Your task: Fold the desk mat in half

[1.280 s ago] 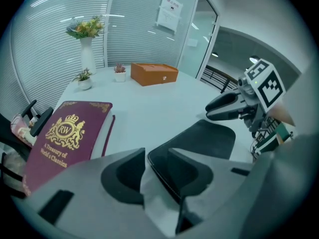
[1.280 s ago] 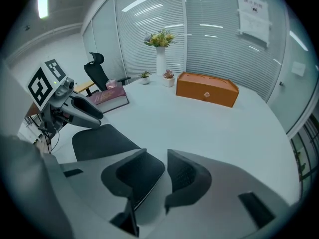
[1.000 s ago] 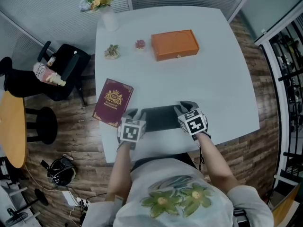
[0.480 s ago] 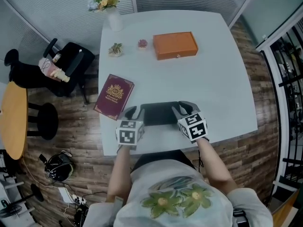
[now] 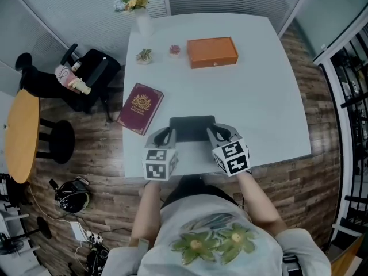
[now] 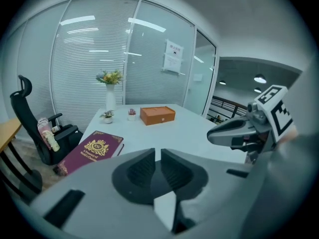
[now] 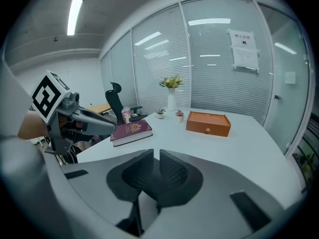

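- A maroon book [image 5: 141, 108] lies by the left edge of the white table [image 5: 270, 96].
- The left gripper [image 5: 164, 135] is at the near left corner of the dark desk mat [image 5: 192, 126]. Its jaws are closing, almost together, with the mat's thin edge between them.
- The desk mat lies near the table's front edge, reaching from one gripper to the other.
- An orange box [image 5: 212, 52] sits well beyond the mat, towards the far side.
- The right gripper [image 5: 217, 132] is at the near right corner. Its jaws are closing too, with the mat's edge pinched between the pads.
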`<state>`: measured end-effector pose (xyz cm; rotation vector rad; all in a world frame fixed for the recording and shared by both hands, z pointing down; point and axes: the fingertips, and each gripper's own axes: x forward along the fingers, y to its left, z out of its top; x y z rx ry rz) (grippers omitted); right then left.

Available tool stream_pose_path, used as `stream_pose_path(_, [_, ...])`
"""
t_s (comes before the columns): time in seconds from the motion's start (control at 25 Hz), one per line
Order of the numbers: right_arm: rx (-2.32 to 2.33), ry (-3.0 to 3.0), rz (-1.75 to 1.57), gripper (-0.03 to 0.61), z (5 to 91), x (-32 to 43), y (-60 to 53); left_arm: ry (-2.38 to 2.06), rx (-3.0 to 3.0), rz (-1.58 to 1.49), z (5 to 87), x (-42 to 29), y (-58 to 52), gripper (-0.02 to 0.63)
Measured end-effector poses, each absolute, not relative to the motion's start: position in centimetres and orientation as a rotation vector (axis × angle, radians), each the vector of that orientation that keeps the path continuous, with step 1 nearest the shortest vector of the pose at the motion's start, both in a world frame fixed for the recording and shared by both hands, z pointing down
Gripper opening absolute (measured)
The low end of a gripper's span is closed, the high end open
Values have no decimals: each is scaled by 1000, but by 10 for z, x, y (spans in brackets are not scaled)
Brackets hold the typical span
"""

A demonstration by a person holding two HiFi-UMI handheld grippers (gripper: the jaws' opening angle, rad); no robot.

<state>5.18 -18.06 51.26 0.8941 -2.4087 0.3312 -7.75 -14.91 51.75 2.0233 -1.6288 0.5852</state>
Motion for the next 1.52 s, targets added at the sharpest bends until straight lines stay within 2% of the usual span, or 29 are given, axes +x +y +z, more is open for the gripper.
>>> stream_pose_path(0.28, [905, -2493, 285, 23, 484, 51, -154, -1664, 2057, 551, 497, -59, -124, 5])
stream_pose_path(0.76, [908, -2566, 236, 15, 455, 62, -100, -1710, 2152, 458, 462, -10, -78, 5])
stream_pose_path(1.52, [931, -2616, 222, 15, 422, 82, -45, -1744, 2204, 363, 425, 8, -25, 3])
